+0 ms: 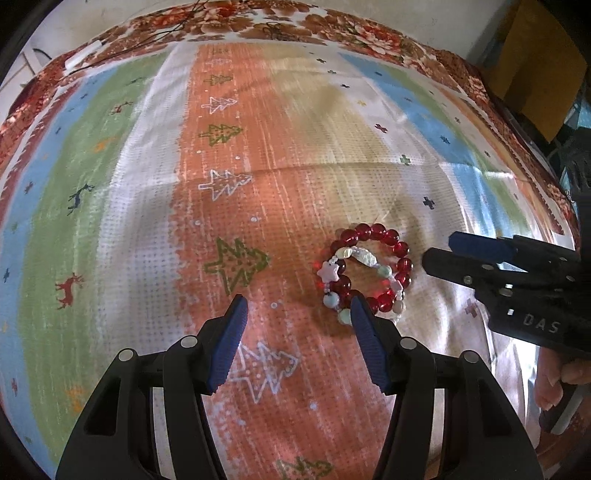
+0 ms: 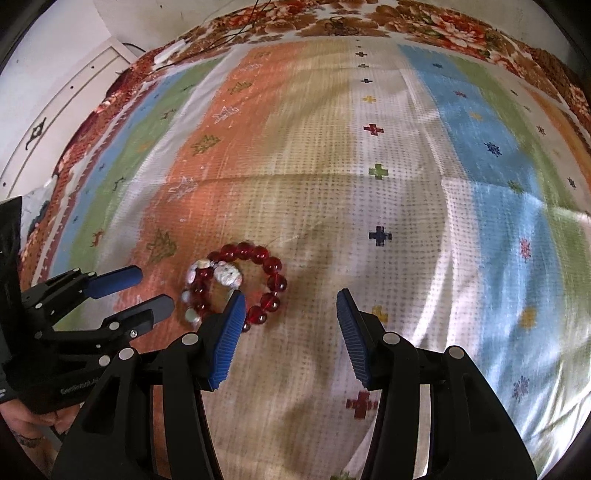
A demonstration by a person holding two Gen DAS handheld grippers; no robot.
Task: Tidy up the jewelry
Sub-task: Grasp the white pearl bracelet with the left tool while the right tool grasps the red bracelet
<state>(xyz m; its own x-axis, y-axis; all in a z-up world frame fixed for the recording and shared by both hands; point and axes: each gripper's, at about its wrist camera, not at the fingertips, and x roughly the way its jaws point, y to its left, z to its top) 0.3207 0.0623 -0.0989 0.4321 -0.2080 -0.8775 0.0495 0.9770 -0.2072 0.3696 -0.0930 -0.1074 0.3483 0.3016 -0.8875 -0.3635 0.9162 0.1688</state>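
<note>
A red bead bracelet (image 1: 384, 236) lies on the striped cloth with a pale bracelet of star and shell beads (image 1: 364, 258) lying across it. Both show in the right wrist view too, the red one (image 2: 271, 266) and the pale one (image 2: 227, 275). My left gripper (image 1: 299, 314) is open and empty, its right finger just in front of the bracelets. My right gripper (image 2: 290, 306) is open and empty, its left finger at the bracelets' near edge. Each gripper shows in the other's view: the right one (image 1: 437, 253), the left one (image 2: 157, 291).
The striped cloth (image 1: 258, 184) with tree, deer and cross motifs covers a bed. A floral blanket (image 1: 332, 26) borders it at the far edge. A white block with dark cables (image 1: 83, 55) lies far left. A white cabinet (image 2: 55, 122) stands left.
</note>
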